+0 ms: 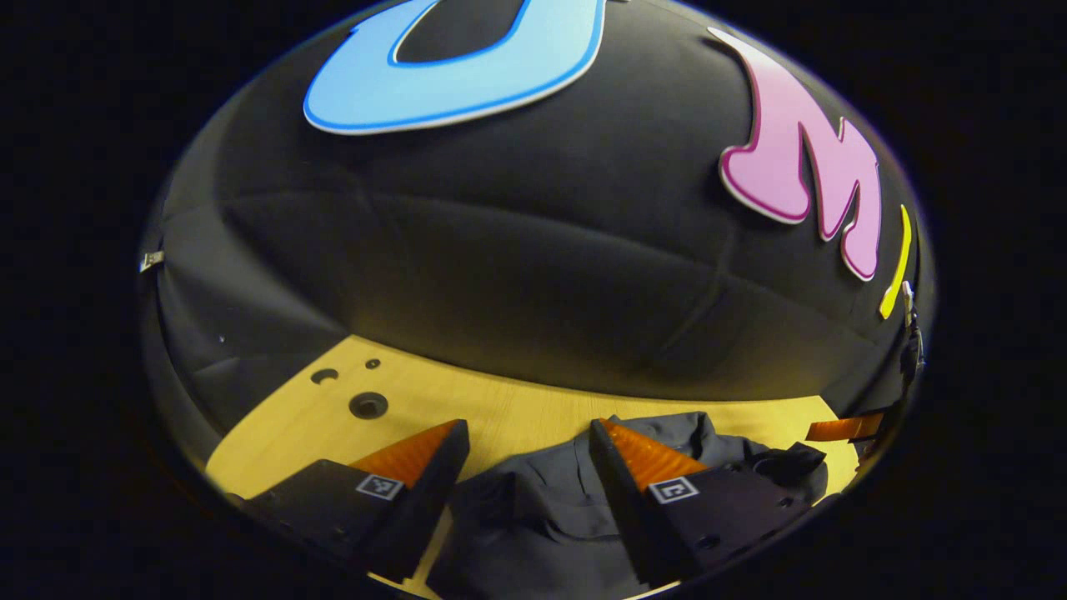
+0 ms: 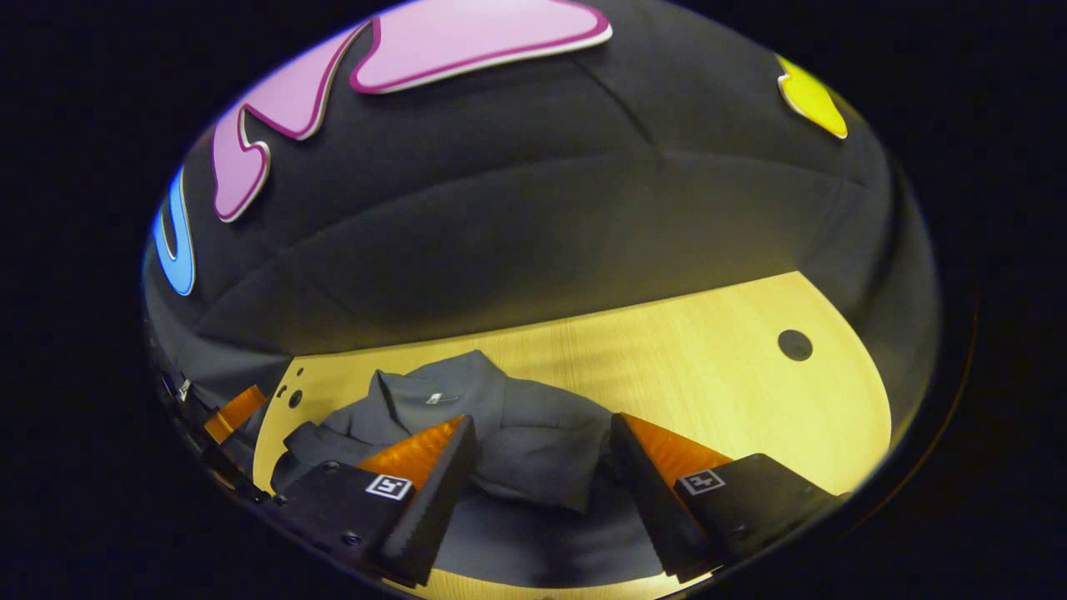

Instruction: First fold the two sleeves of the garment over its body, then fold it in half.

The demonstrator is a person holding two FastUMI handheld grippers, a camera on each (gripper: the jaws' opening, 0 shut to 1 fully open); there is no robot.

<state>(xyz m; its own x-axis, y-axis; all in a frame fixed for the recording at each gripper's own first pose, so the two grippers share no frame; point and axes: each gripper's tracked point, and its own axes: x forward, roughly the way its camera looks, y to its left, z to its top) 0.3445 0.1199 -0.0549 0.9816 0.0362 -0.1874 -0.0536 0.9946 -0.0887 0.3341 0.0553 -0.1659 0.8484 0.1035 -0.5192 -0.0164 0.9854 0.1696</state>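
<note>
Shirt (image 2: 500,433) lay on the table (image 2: 708,367) with one sleeve looking folded; both grippers (image 1: 529,433) (image 2: 542,429) hung wide open, nothing held.

1 garment (image 2: 508,433), dark grey, on 1 counter (image 2: 708,367). 2 grippers: left gripper (image 1: 528,442), right gripper (image 2: 542,437), 2 fingers ea. Counter holes: 3 in left gripper view.
</note>
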